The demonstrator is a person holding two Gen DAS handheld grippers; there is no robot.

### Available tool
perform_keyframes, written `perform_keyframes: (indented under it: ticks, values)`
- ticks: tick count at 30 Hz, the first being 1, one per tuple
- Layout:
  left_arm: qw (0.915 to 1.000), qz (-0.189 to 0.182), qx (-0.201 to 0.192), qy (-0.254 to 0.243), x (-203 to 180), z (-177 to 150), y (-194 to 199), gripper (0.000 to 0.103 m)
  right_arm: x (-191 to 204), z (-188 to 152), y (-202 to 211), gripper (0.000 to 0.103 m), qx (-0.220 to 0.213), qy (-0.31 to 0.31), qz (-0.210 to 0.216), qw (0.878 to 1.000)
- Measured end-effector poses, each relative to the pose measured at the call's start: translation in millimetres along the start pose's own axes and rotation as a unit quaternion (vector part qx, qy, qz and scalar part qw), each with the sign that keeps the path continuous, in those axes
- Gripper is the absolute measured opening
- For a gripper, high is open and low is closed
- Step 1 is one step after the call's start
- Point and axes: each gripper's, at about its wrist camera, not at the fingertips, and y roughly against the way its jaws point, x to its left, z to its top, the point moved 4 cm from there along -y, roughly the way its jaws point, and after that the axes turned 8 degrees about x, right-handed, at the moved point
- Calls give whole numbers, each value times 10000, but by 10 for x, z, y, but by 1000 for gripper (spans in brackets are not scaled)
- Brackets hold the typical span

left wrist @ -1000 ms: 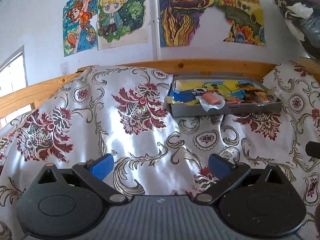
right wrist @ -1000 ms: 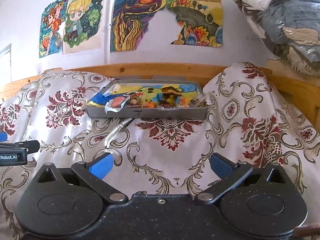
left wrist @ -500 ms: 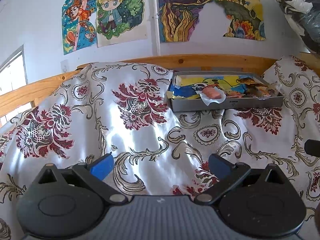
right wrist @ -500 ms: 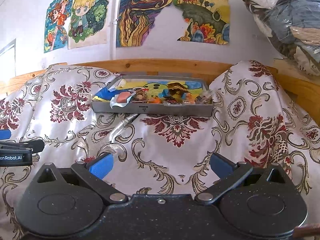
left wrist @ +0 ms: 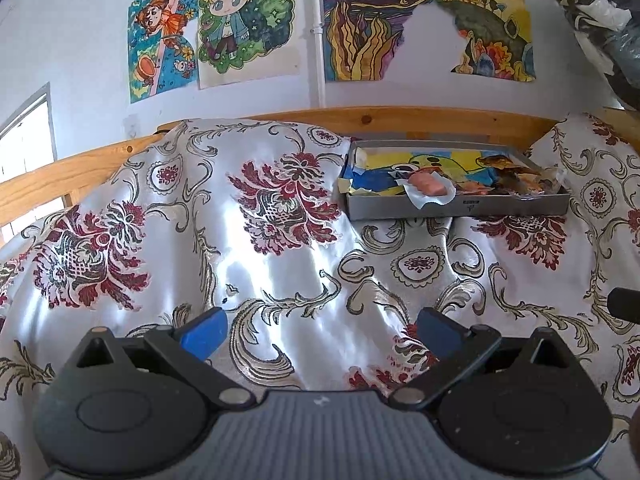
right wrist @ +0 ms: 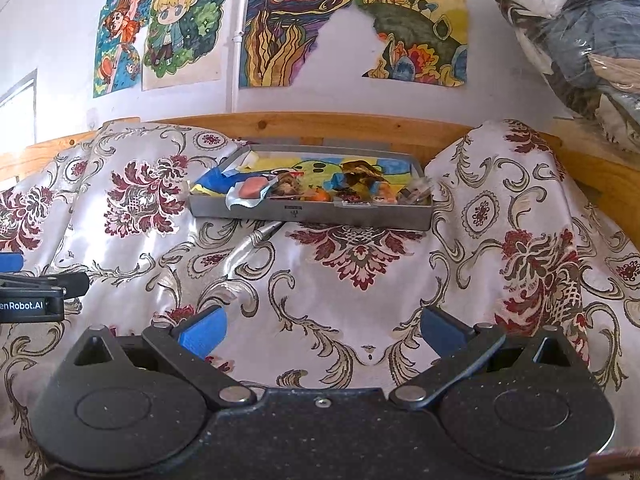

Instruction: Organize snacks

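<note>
A shallow grey tray (left wrist: pixel 460 207) (right wrist: pixel 360 216) lined with a colourful drawing rests on a flowered satin cloth near the wooden rail. Inside lie several wrapped snacks: a pink one in a clear wrapper (left wrist: pixel 430 186) (right wrist: pixel 253 189) at its left front and brown and orange ones (right wrist: pixel 360 184) to the right. My left gripper (left wrist: pixel 320 330) hangs open well short of the tray, nothing between its blue pads. My right gripper (right wrist: pixel 322 328) is open too, empty, facing the tray from the front. The left gripper's side (right wrist: pixel 36 294) shows at the right wrist view's left edge.
The flowered cloth (left wrist: pixel 248 248) covers the whole surface in folds and humps. A wooden rail (right wrist: pixel 320 124) runs behind the tray. Drawings (left wrist: pixel 400 20) hang on the white wall. A plastic-wrapped bundle (right wrist: pixel 580 32) sits at the upper right. A window (left wrist: pixel 24 136) is at the left.
Both views have tilted or drifted slightly, so the tray sits a little lower and nearer in the frames. Both grippers stay open and empty.
</note>
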Motion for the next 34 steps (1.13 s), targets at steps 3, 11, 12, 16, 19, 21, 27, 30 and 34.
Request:
perform_keyframes:
  ticks: [3,11,12,16,19,21,27,30,34]
  values:
    - [10000,4,-71,-33,-1,2,19,103,-1,-1,-5,102,11,8,-11,10000]
    - [9994,46,-144,-317,-64,1,55,103,5,-5,-23,102,62,50,-28,10000]
    - [9992,85,-158,-349,-66,-1,60,103,5,-6,-27,102,73,56,-36,10000]
    - [9989,180,-167,-394,-71,-1,57,103,2,-9,-37,102,101,63,-46,9999]
    - [9990,181,-149,-381,-67,2,55,103,2,-9,-39,102,107,71,-45,9999]
    - [9988,220,-161,-412,-66,-1,55,103,5,-10,-45,102,115,79,-45,9999]
    - [9985,266,-144,-457,-71,-5,53,102,3,-14,-49,102,131,96,-38,9999]
    - [9983,311,-139,-473,-70,-15,52,102,4,-12,-49,102,133,94,-39,9999]
    - [9986,262,-88,-456,-69,-19,40,102,9,-15,-50,102,140,99,-34,9998]
